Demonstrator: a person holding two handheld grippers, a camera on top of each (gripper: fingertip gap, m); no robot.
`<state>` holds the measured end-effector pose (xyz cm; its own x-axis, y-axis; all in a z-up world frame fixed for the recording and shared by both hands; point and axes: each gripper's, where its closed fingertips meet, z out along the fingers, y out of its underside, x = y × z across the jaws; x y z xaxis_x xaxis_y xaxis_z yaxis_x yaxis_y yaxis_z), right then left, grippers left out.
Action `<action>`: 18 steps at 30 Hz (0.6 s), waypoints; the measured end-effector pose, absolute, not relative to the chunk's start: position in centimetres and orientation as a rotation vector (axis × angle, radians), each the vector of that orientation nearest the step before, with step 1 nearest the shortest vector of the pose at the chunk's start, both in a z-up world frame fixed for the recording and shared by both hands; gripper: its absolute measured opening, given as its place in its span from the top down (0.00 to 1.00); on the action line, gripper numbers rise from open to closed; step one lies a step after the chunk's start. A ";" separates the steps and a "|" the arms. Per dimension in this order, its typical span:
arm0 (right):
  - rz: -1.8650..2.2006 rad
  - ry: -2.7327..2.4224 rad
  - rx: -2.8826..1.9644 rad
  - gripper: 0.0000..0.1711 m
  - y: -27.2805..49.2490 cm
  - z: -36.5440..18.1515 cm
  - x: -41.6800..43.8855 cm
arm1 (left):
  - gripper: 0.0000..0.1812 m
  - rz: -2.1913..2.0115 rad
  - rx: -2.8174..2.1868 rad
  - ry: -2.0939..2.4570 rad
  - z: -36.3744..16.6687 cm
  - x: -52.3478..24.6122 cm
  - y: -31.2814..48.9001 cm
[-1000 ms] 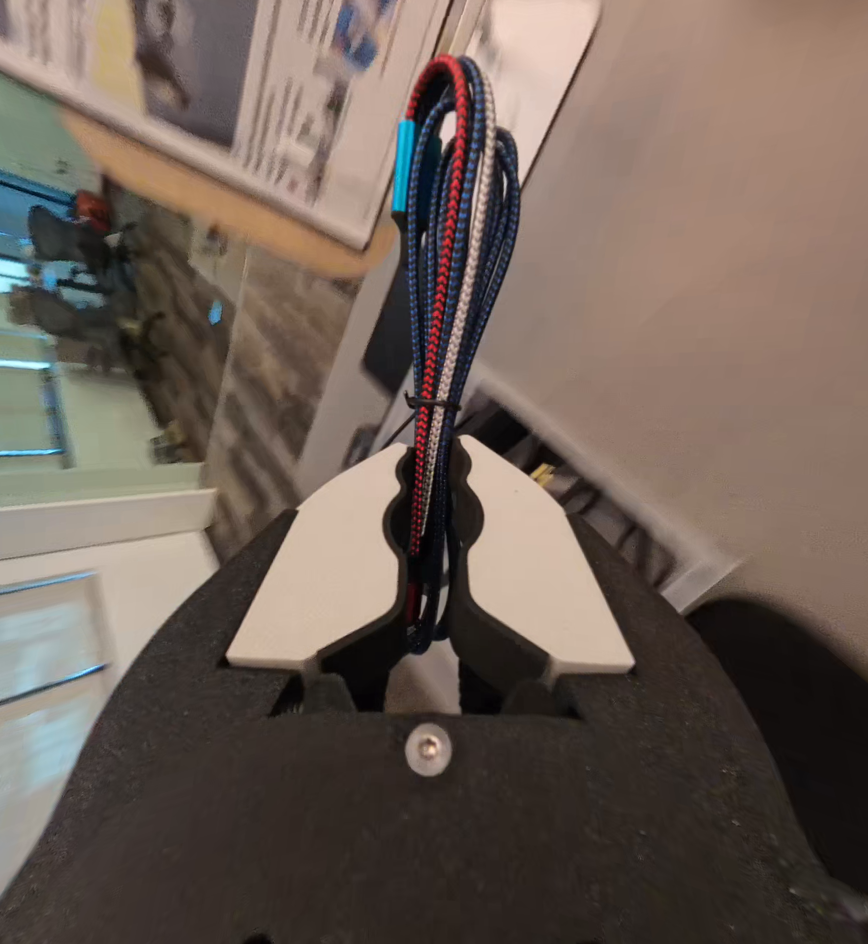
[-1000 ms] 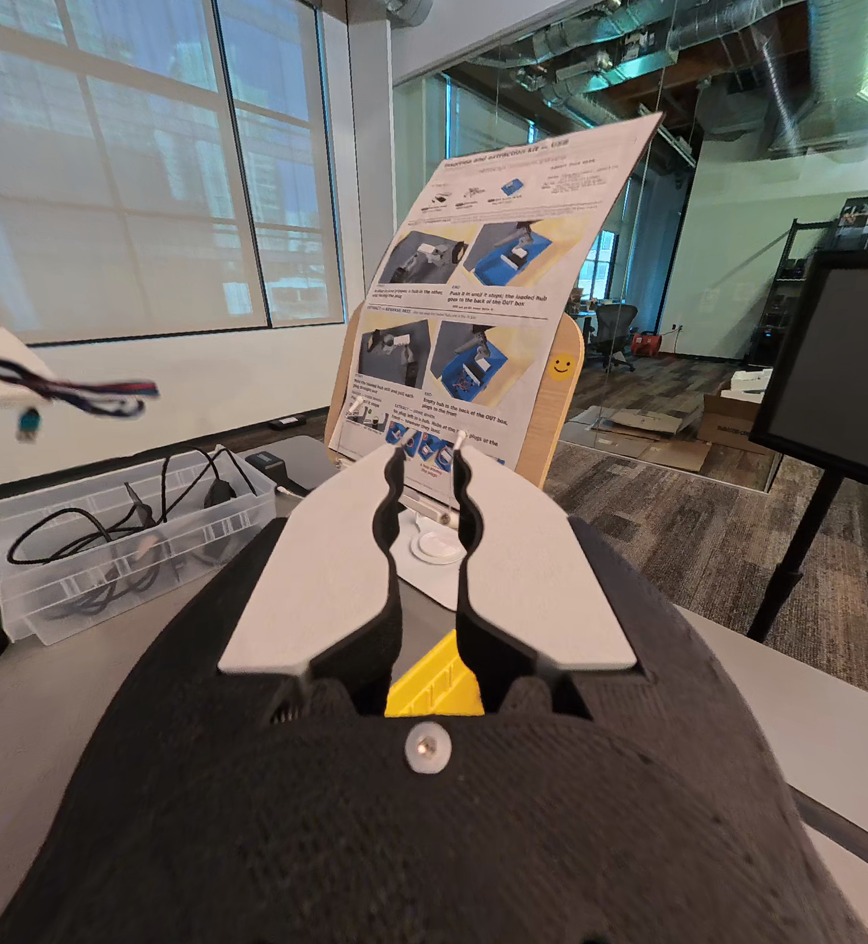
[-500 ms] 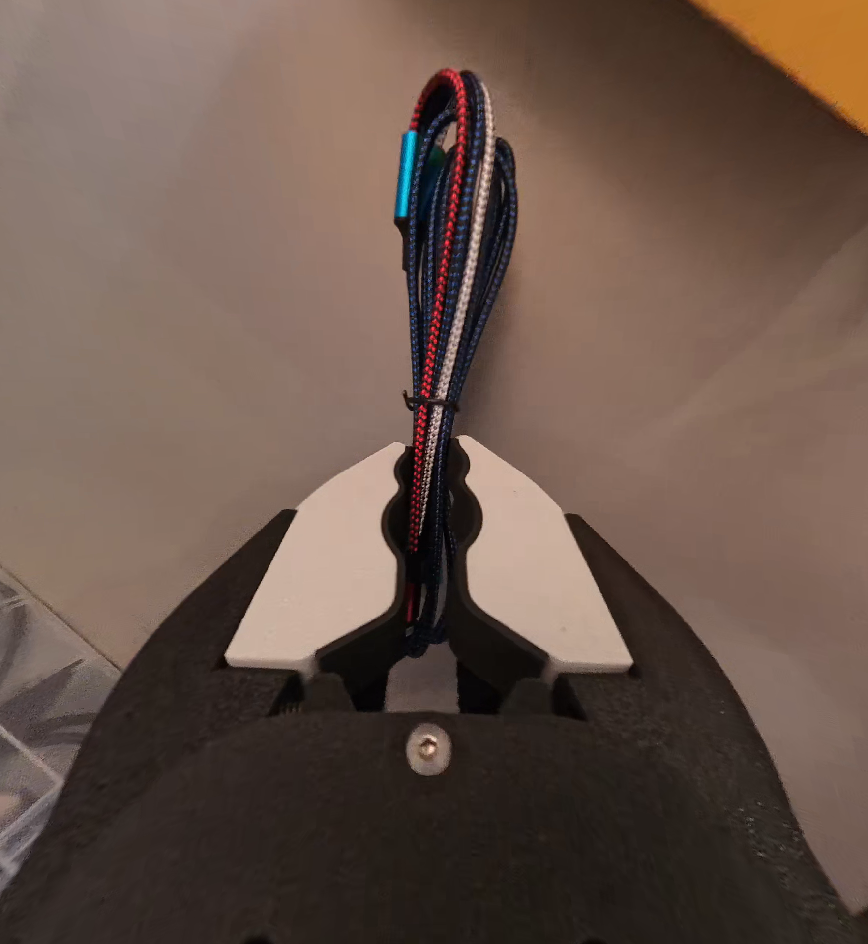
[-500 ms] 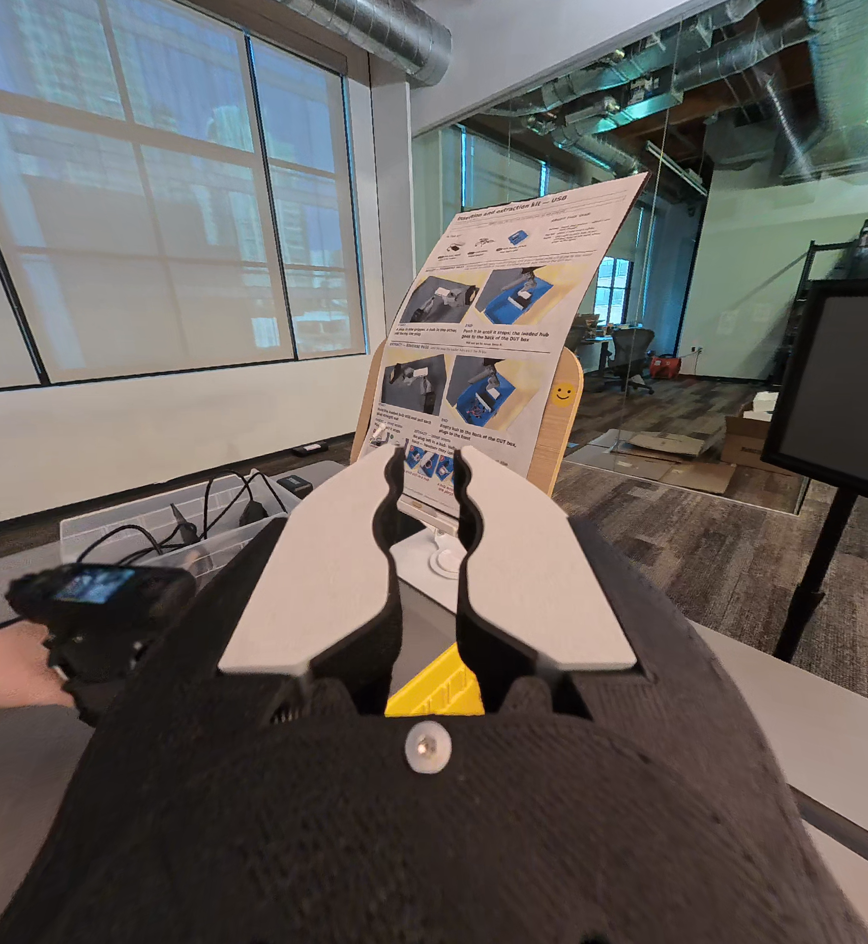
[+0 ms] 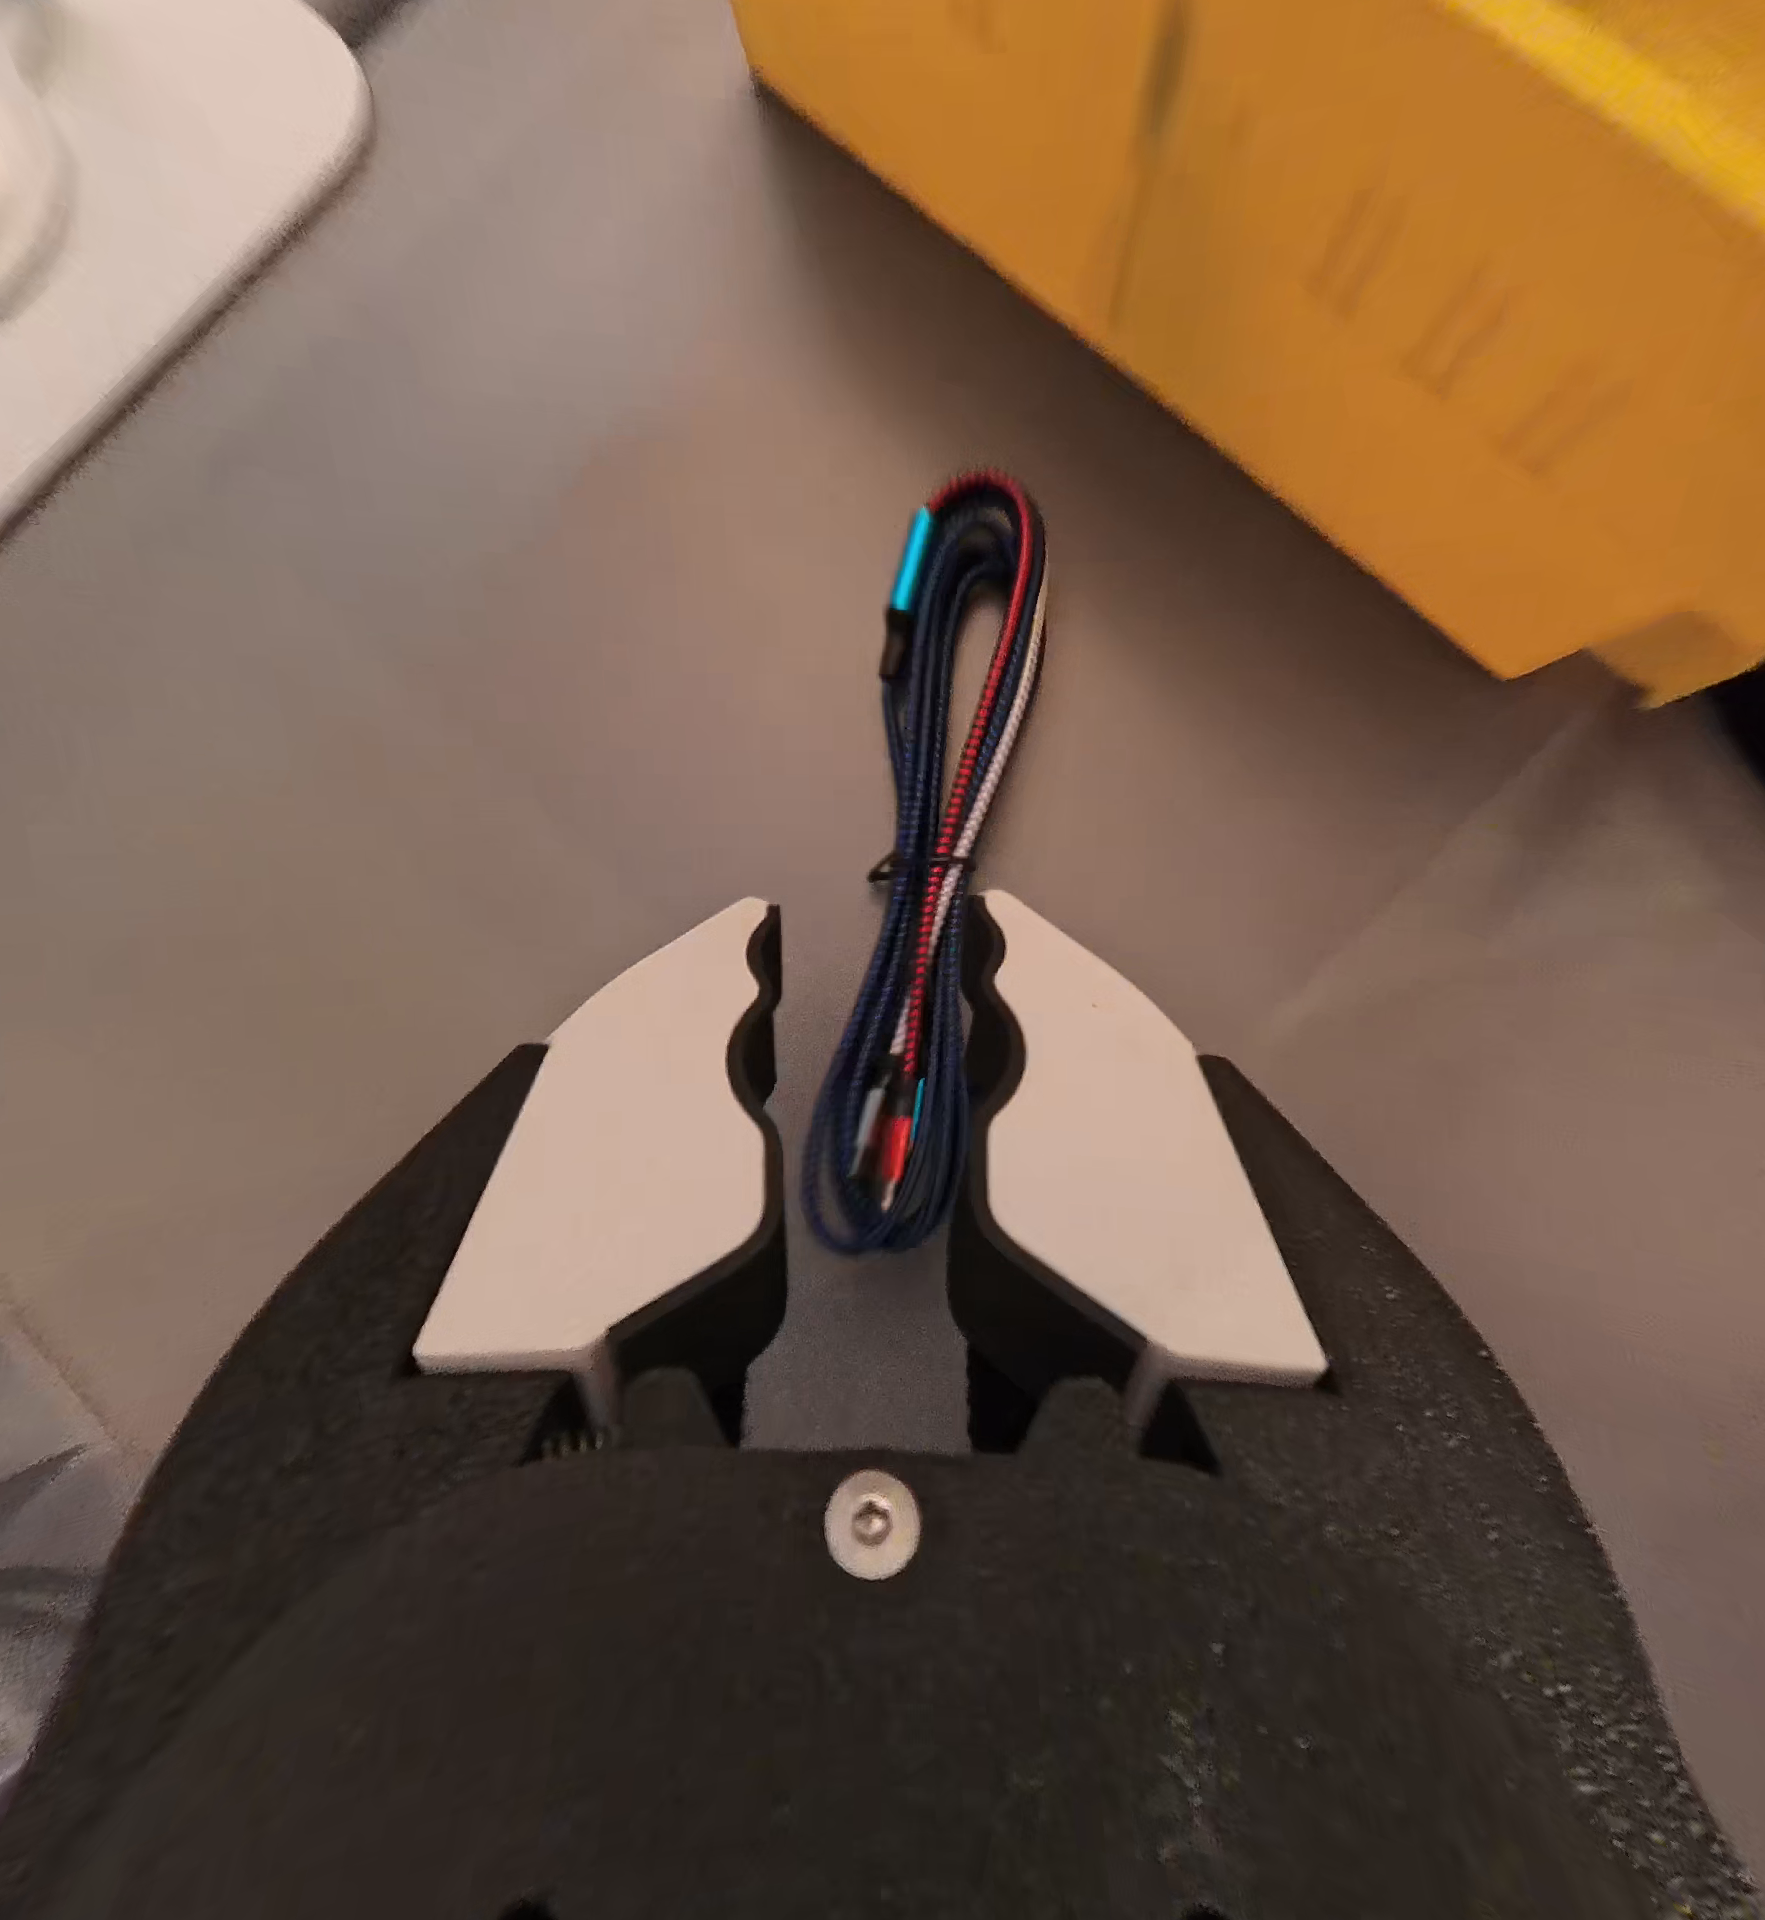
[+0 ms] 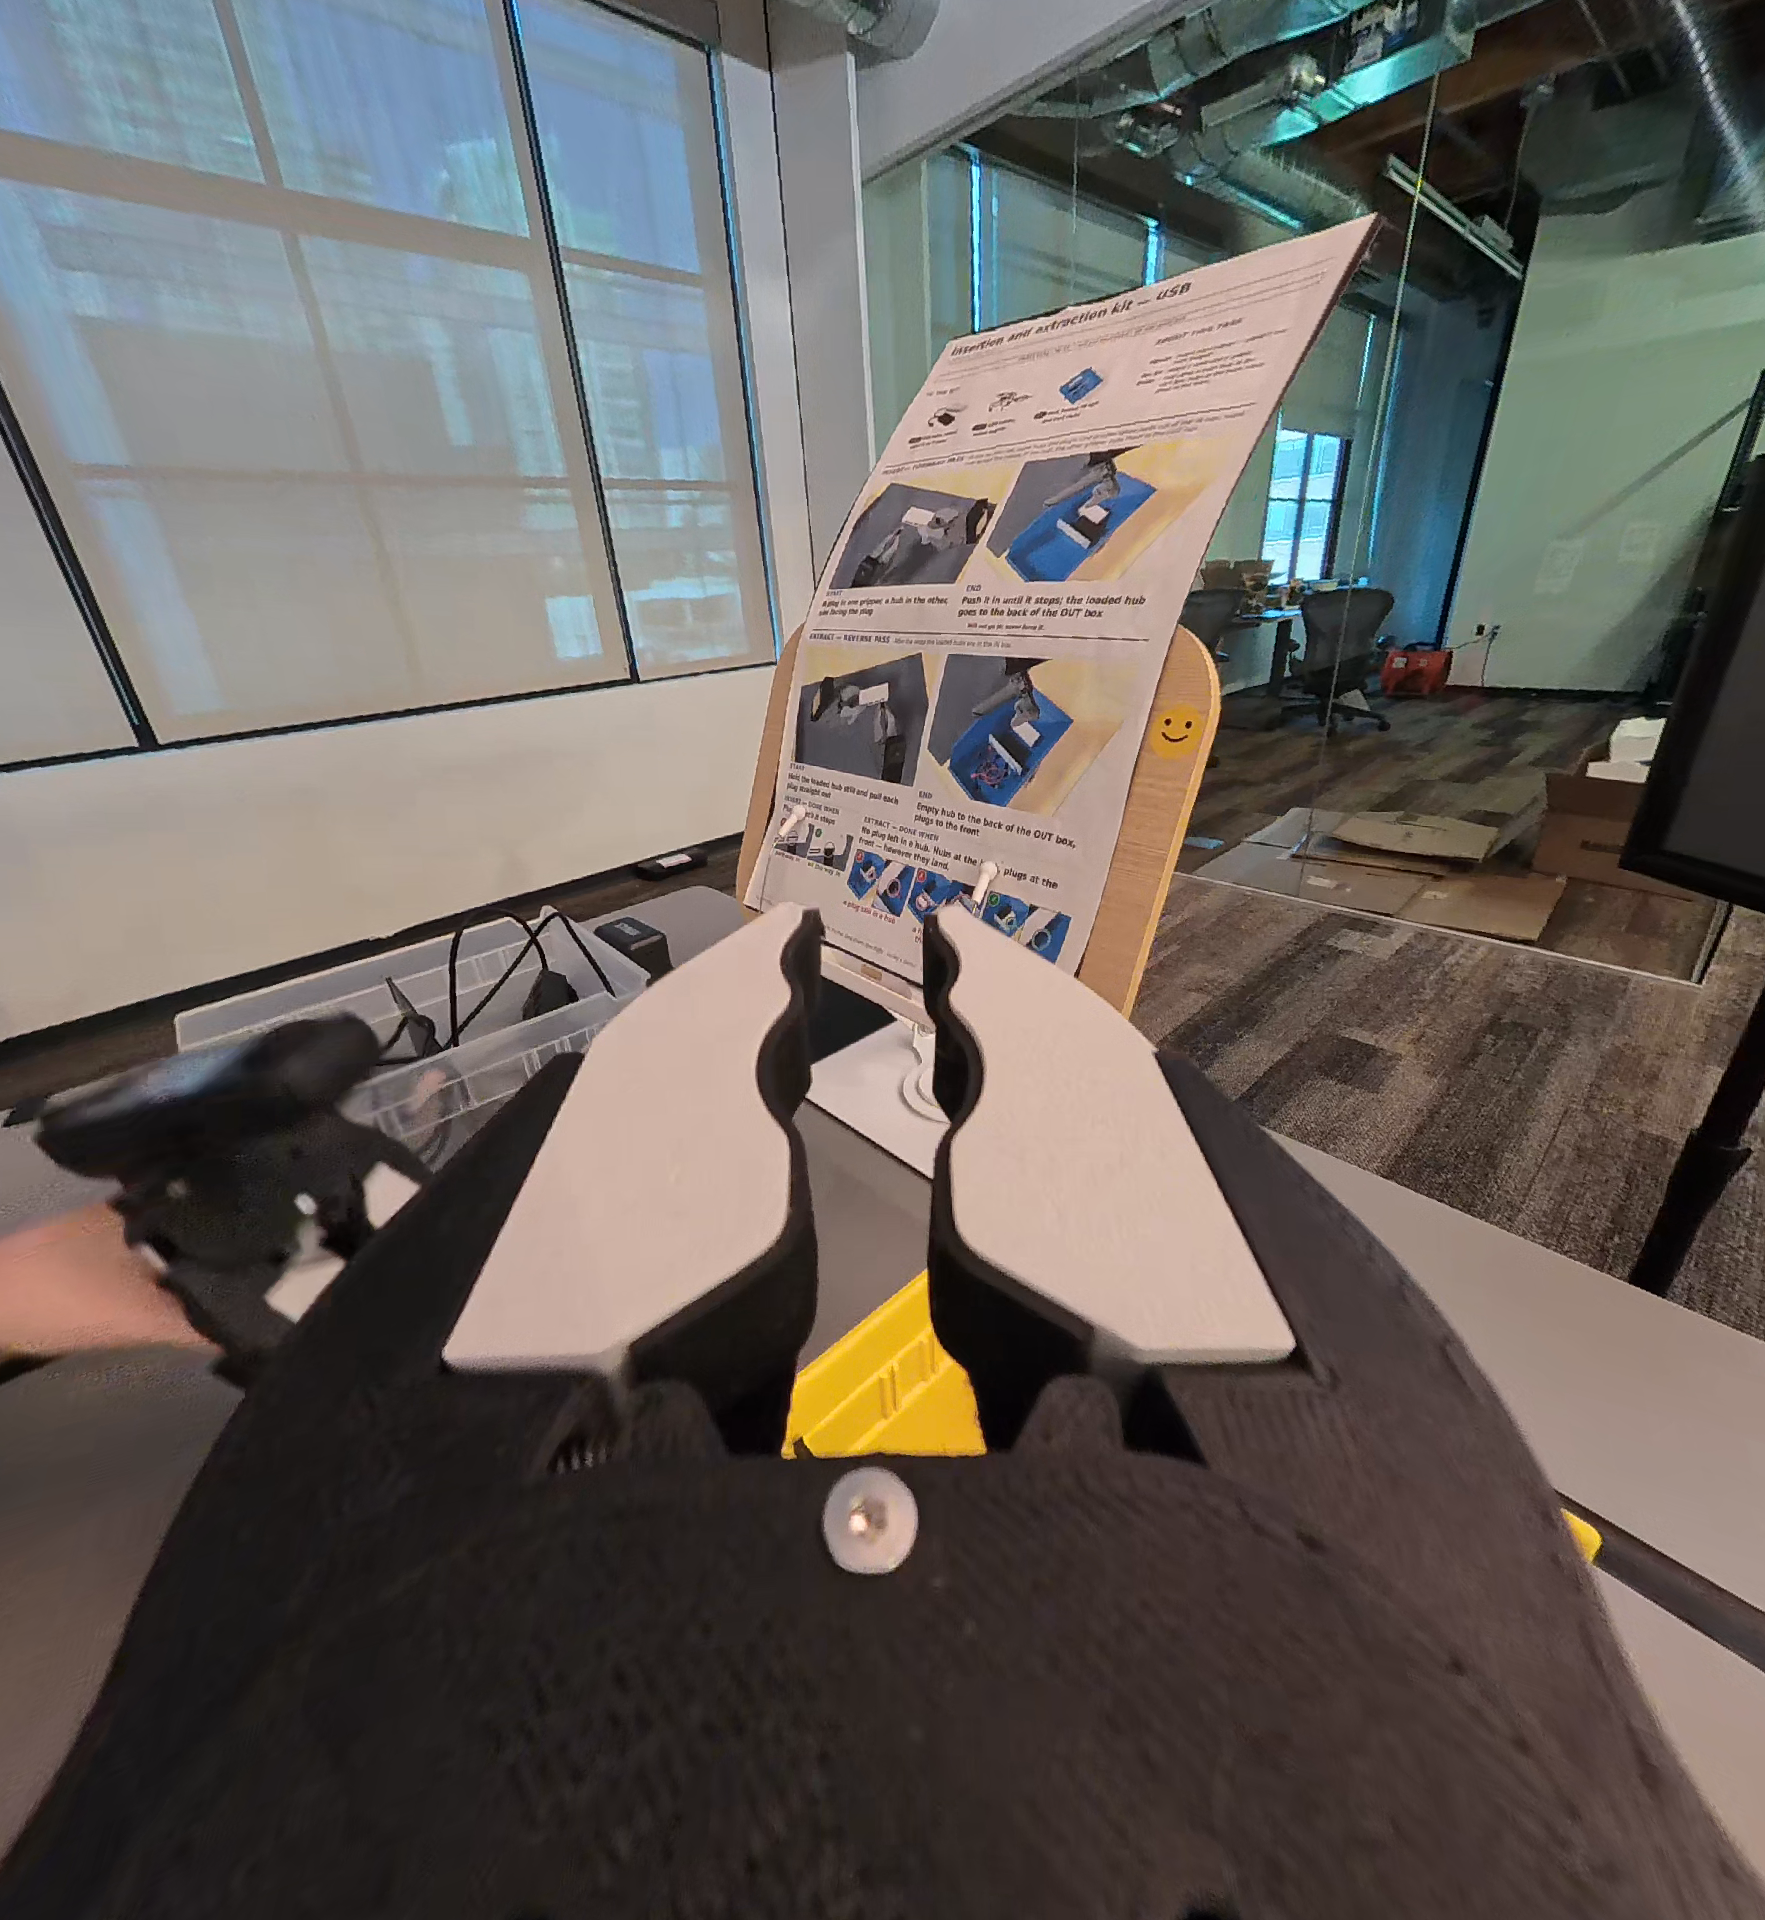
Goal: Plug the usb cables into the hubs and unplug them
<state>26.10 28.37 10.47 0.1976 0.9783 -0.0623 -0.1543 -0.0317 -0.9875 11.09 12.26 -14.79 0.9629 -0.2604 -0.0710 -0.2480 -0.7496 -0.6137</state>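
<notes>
While both grippers' jaws stand apart, the left gripper (image 5: 873, 904) straddles the tied braided red-white-blue cable bundle (image 5: 945, 821) lying near the yellow plastic bin (image 5: 1377, 270) on bare grey tabletop (image 5: 390, 675); the right gripper (image 6: 870, 920) holds nothing

Open-plan office — desk chairs (image 6: 1340, 665), big windows (image 6: 317, 364)

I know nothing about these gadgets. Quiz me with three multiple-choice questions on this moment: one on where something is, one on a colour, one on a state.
1. Where does the cable bundle lie?
A. on the grey table
B. inside the yellow bin
C. in the clear box

2. What colour is the connector sleeve at the bundle's far end?
A. green
B. light blue
C. orange

3. How is the left gripper?
A. shut on the bundle
B. shut on nothing
C. open

Answers:
1 A: the bundle rests flat on the table, beside the bin.
2 B: the sleeve shows light blue.
3 C: the fingers stand apart, with a gap on the bundle's left side.
</notes>
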 end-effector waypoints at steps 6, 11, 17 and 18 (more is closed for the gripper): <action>1.159 -0.900 -1.233 0.89 29.0 10.3 26.8 | 0.87 0.155 -2.289 0.454 -1.9 0.9 8.3; 1.147 -0.884 -1.266 0.89 29.8 9.8 26.7 | 0.84 0.466 -2.525 0.771 -1.0 -12.7 5.9; 1.079 -0.910 -1.300 0.89 30.3 8.8 25.9 | 0.74 0.586 -2.716 1.181 -5.7 -19.7 4.8; 1.086 -0.909 -1.295 0.89 30.3 8.9 25.9 | 0.72 0.599 -2.702 1.246 -5.9 -20.3 4.9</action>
